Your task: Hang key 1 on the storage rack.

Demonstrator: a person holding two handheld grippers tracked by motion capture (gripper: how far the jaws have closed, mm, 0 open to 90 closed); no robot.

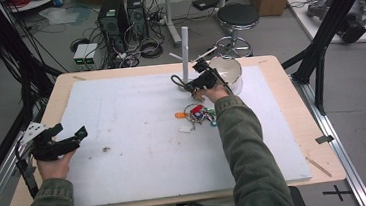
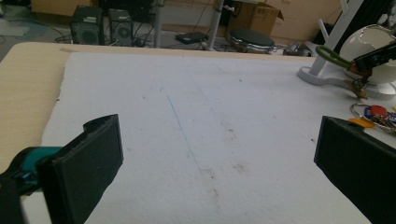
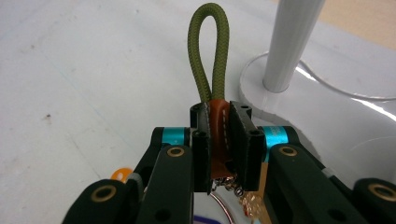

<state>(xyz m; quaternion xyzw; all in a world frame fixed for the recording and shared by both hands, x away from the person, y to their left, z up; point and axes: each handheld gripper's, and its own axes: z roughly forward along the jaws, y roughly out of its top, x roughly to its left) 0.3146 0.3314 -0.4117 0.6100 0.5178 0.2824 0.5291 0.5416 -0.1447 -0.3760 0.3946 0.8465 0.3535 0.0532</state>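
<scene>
Right now the right gripper (image 3: 219, 135) pinches a keychain's brown leather tab (image 3: 217, 122), its olive cord loop (image 3: 208, 51) just beside the white peg stand (image 1: 185, 52). Next, probably, hooking the loop over a peg. The left gripper (image 1: 68, 135) hangs spread, well apart from the stand.

Cord loop (image 3: 208, 51): olive green, woven texture. Leather tab (image 3: 217, 135) below the loop: reddish brown with pale stitching along both edges. Right gripper (image 3: 218, 140): black jaws, teal bands, brass-coloured rivets. Left gripper (image 2: 210, 172): black jaws, teal at the base. Stand (image 1: 185, 55) beside the loop: plain white. Bowl (image 1: 228, 71) just beyond the stand: glossy white. Mat (image 1: 139, 137): white, marked with brown specks and a faint blue line. Table (image 1: 314, 136) around the mat: light wood. Key bunch (image 1: 198, 114) near the stand: red, orange and green pieces. Sleeve (image 1: 247, 147): olive green.
</scene>
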